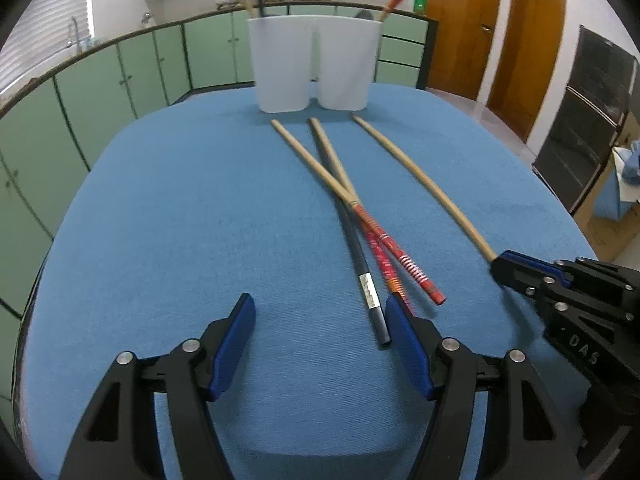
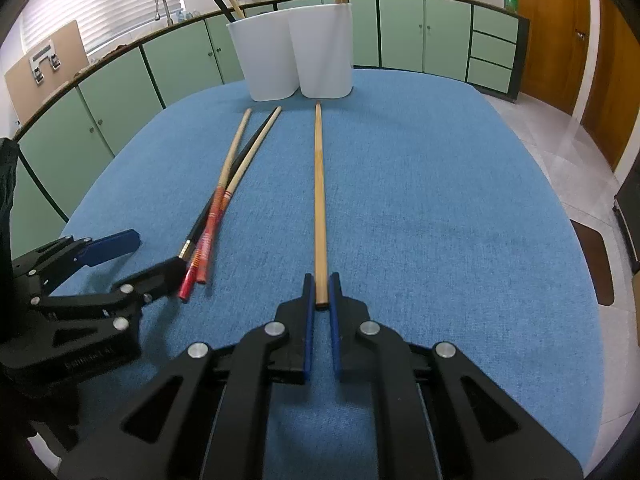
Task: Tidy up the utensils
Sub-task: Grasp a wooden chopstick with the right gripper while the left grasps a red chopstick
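Note:
Two white cups [image 1: 312,64] [image 2: 292,52] stand joined at the far side of the blue table, each with chopsticks inside. A plain wooden chopstick [image 2: 319,200] [image 1: 424,184] lies on the cloth; my right gripper [image 2: 321,284] [image 1: 500,266] is shut on its near end. Two red-handled chopsticks [image 1: 384,240] [image 2: 208,236] and a black chopstick [image 1: 366,280] [image 2: 192,236] lie crossed to its left. My left gripper [image 1: 320,312] [image 2: 156,252] is open, its right finger beside the black chopstick's near end.
The blue cloth-covered table [image 1: 180,220] [image 2: 440,220] ends in a rounded edge. Green cabinets [image 1: 100,92] line the back and left. Wooden doors [image 1: 472,20] and a cardboard box [image 1: 616,216] stand at the right.

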A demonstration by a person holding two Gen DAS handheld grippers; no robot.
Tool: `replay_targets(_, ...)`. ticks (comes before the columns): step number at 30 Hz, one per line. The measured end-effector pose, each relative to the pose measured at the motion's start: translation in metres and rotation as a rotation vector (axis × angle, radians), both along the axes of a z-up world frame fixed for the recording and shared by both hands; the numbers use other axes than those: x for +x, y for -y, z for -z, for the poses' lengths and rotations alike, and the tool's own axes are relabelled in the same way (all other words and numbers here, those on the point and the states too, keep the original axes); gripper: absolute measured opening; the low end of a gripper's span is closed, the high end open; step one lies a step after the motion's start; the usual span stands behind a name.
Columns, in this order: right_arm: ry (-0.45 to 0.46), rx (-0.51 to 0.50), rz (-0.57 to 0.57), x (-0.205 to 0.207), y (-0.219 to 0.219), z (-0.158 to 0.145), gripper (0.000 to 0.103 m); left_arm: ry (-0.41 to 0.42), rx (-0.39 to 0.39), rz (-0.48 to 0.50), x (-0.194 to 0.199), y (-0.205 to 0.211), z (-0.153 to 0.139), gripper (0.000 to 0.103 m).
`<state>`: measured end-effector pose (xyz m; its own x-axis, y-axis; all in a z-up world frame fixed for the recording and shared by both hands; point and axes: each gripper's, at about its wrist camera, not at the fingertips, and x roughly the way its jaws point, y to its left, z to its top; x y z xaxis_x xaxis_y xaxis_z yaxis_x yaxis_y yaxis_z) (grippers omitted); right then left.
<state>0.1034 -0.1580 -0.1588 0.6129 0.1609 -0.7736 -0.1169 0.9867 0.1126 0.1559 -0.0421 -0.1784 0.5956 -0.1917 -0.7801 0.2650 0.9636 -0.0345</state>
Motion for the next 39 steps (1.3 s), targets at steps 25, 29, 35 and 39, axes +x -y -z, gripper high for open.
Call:
replay_targets(25, -0.005, 0.014, 0.002, 0.001, 0.012, 0.001, 0.006, 0.016, -0.072, 0.026, -0.002, 0.015, -0.015, 0.067)
replay_targets(29, -0.005, 0.02, 0.007, 0.001, 0.015, 0.001, 0.007, 0.01, -0.066, 0.031, -0.001, 0.02, -0.012, 0.064)
replay_targets(35, -0.006, 0.027, 0.008, 0.001, 0.016, 0.001, 0.007, -0.015, -0.058, 0.039, 0.001, 0.029, -0.005, 0.043)
replay_targets(39, -0.006, 0.028, 0.008, 0.001, 0.016, 0.002, 0.007, -0.009, -0.05, 0.036, -0.001, 0.031, -0.004, 0.029)
